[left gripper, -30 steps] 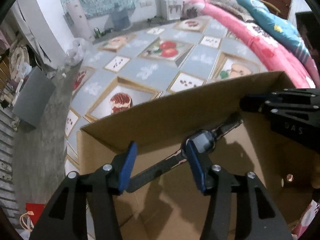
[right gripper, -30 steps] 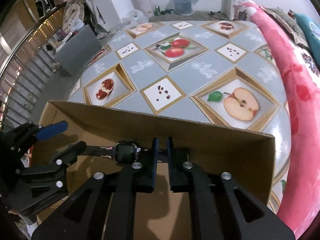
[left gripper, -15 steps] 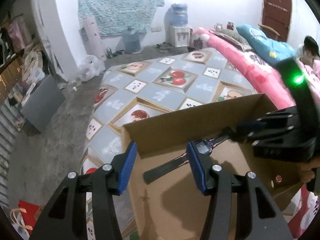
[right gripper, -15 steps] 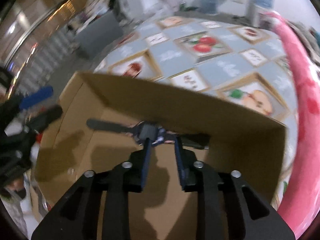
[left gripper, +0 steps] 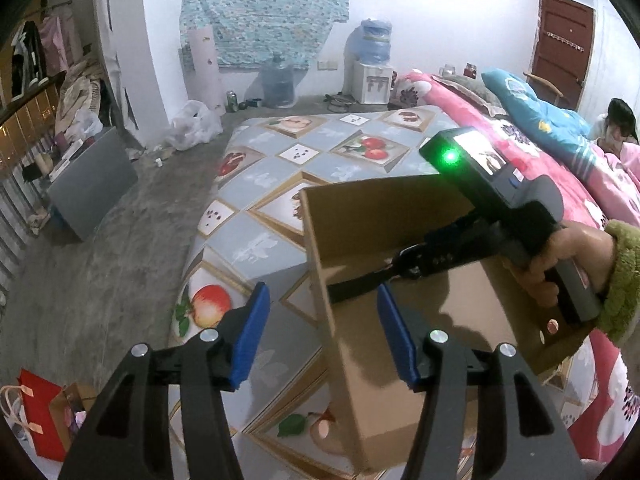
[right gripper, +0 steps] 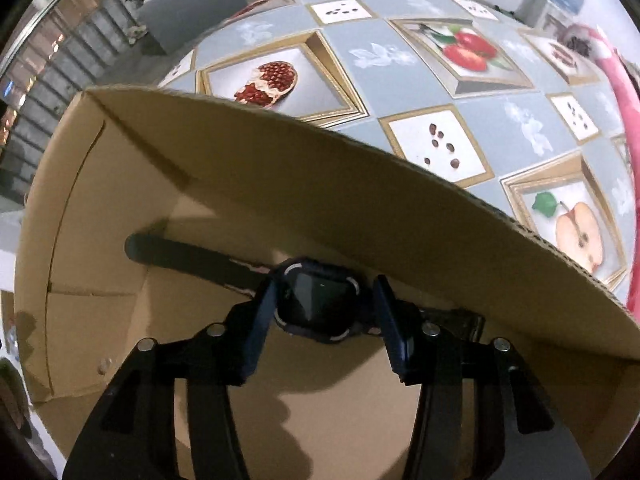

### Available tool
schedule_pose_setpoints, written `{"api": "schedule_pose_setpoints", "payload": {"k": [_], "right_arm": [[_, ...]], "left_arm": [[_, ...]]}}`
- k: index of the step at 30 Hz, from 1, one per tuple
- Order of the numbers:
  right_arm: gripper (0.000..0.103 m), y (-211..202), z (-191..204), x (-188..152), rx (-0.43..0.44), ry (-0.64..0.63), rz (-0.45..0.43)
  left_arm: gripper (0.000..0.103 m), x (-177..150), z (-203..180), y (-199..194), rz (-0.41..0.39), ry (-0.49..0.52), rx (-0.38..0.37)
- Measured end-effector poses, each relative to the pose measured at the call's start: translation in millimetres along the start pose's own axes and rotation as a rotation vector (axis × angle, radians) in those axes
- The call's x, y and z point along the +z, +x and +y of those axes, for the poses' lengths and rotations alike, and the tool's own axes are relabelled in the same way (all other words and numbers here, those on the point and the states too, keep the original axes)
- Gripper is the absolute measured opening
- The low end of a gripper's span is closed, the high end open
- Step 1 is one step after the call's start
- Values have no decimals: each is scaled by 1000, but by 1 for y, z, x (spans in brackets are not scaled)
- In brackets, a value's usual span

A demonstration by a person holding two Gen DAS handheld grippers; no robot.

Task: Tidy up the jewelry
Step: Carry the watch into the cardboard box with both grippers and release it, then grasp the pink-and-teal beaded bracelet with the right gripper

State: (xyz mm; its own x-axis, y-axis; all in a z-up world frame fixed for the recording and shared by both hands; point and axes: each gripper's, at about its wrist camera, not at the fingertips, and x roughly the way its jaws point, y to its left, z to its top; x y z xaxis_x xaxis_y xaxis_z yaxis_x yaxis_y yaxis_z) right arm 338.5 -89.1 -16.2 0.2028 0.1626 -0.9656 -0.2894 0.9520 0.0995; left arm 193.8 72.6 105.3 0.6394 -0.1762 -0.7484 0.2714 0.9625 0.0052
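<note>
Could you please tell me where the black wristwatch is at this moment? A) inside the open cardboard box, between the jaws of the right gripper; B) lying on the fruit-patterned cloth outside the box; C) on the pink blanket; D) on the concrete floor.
A: the right wrist view shows the wristwatch inside the cardboard box, its face between the opening jaws of the right gripper.

A bare concrete floor (left gripper: 100,248) is seen beside a bed covered in a fruit-patterned sheet (left gripper: 256,240); a water dispenser (left gripper: 370,68) is set against the white wall (left gripper: 440,20); a brown door (left gripper: 560,40) is shut; pink bedding (left gripper: 520,152) is heaped along one side.
</note>
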Motion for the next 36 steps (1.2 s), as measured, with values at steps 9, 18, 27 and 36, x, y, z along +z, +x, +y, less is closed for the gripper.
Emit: {"api": "schedule_pose_setpoints", "payload": {"k": [9,18,27,36], "right_arm": [[48,-7,-18,-2,-40,85,5],[50,-27,-28,-10,31,147,-24],[50,-158,-19,-75,139,66,-362],[51,-207,-7,-214,309,-18,-547]], "left_arm": [[56,-14,11,-11,-24,-17,4],[56,-26,11,-35,-82,-34,-9],[57,-67,10,-66,-138,-77,-41],[57,-130,-8,-52,-84,-100,-72]]}}
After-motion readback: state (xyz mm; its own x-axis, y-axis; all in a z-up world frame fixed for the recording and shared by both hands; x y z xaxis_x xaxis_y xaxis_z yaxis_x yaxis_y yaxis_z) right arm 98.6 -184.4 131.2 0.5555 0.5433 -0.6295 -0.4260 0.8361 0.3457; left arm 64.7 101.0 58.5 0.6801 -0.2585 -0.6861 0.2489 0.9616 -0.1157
